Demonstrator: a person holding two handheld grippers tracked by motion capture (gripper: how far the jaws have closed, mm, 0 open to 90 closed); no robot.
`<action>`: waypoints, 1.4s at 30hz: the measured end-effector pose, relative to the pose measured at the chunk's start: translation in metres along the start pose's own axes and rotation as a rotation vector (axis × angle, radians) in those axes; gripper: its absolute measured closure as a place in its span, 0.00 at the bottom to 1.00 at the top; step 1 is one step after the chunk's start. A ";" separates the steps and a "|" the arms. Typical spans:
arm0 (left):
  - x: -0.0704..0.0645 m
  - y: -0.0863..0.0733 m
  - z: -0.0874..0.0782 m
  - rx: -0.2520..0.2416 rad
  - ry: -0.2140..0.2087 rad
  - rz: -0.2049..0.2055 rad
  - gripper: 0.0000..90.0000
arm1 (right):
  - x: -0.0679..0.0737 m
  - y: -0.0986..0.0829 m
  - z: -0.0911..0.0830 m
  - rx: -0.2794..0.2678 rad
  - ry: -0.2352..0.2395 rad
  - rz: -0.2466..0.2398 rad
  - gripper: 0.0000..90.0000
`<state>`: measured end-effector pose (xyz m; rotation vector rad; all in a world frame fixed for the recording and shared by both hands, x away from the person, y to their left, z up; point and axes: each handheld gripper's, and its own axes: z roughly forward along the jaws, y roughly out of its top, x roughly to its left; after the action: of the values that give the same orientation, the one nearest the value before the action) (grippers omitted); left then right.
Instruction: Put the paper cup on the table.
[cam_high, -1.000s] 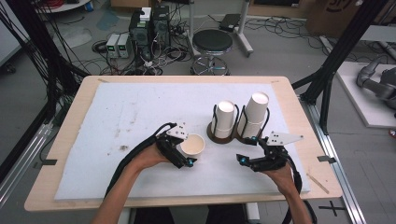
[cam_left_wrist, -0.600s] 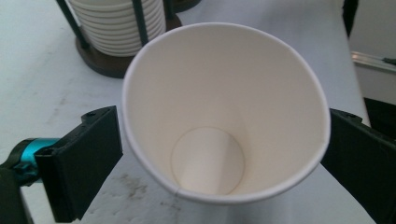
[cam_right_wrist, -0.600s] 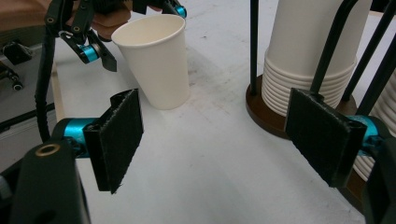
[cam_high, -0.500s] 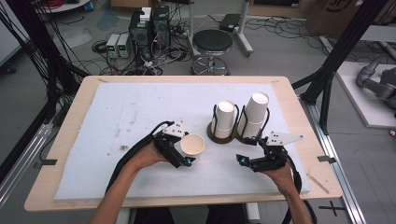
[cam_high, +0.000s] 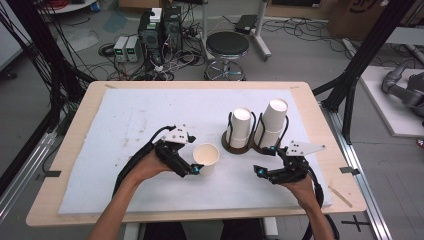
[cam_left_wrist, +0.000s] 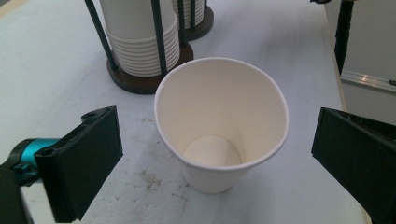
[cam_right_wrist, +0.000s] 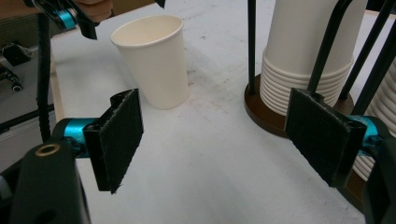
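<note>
A single white paper cup (cam_high: 207, 157) stands upright and empty on the white mat. My left gripper (cam_high: 194, 161) is open around it. In the left gripper view the cup (cam_left_wrist: 210, 93) sits between the two black jaws of my left gripper (cam_left_wrist: 219, 130), with a gap on each side. My right gripper (cam_high: 265, 161) is open and holds nothing, just in front of the two cup holders. In the right gripper view my right gripper (cam_right_wrist: 219, 135) has its jaws wide apart, the single cup (cam_right_wrist: 154, 60) is farther off at the left, and a stack of cups (cam_right_wrist: 308, 51) is at the right.
Two dark round holders with upright wire rods stand side by side at the mat's middle right. The left stack (cam_high: 240, 127) is upright and the right stack (cam_high: 272, 122) leans. The wooden table edge (cam_high: 320, 115) runs close past them. The mat (cam_high: 130, 120) is bare at the left.
</note>
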<state>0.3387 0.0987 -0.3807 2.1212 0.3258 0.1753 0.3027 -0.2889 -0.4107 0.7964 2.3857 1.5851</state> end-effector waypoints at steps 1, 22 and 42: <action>0.000 0.000 -0.003 -0.010 -0.002 -0.009 0.02 | 0.000 0.000 -0.001 -0.001 -0.001 0.004 0.22; 0.001 -0.026 -0.063 -0.117 0.134 -0.085 0.02 | -0.002 -0.001 -0.005 -0.012 -0.021 0.017 0.22; -0.005 -0.086 -0.089 -0.166 0.205 -0.185 0.02 | -0.003 -0.002 -0.009 -0.028 -0.034 0.024 0.22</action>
<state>0.2973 0.2123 -0.4050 1.9013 0.6053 0.3014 0.3011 -0.2980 -0.4091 0.8428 2.3343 1.5966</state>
